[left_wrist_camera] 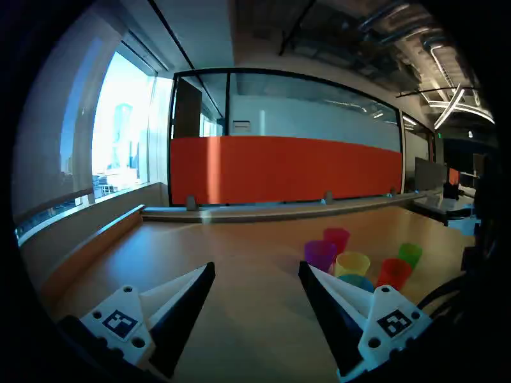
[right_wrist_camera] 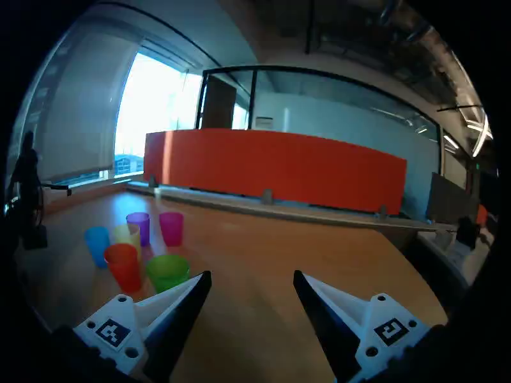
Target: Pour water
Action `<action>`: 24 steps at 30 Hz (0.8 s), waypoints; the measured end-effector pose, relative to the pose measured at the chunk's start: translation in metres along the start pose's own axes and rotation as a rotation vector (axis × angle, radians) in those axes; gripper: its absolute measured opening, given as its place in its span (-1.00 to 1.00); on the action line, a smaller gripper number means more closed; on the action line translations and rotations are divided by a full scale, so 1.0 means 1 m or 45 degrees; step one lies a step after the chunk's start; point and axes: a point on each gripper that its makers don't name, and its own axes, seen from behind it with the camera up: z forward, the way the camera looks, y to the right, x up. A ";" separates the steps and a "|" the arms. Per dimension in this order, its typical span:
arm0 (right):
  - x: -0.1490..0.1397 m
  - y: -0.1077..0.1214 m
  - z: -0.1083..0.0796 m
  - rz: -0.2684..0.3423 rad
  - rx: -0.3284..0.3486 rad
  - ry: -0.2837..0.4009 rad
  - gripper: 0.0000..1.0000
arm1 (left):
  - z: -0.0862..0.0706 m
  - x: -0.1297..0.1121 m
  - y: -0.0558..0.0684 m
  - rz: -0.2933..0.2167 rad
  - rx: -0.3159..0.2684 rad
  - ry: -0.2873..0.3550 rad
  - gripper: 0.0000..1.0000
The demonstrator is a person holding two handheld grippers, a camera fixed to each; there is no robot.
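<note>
Several coloured plastic cups stand in a cluster on the wooden table. In the left gripper view I see a purple cup, a magenta cup, a yellow cup, a red cup, a green cup and a blue cup just behind my right fingertip. My left gripper is open, holding nothing, left of the cups. In the right gripper view the cups sit at the left: red cup, green cup, blue cup, yellow cup, purple cup, magenta cup. My right gripper is open and empty, right of them.
An orange partition with glass above runs along the table's far edge. Bright windows line the left side. A dark stand rises at the far left of the right gripper view. Desks with equipment lie to the right.
</note>
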 end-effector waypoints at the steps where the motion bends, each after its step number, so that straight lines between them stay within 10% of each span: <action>1: 0.004 0.003 -0.001 0.014 -0.022 0.028 1.00 | 0.000 0.004 -0.001 -0.012 0.020 0.024 0.95; 14: 0.052 0.028 -0.015 0.161 -0.190 0.339 1.00 | 0.005 0.023 0.006 -0.079 0.119 0.166 0.95; 24: 0.055 0.030 -0.011 0.185 -0.225 0.359 1.00 | 0.011 0.012 0.015 -0.085 0.114 0.143 0.95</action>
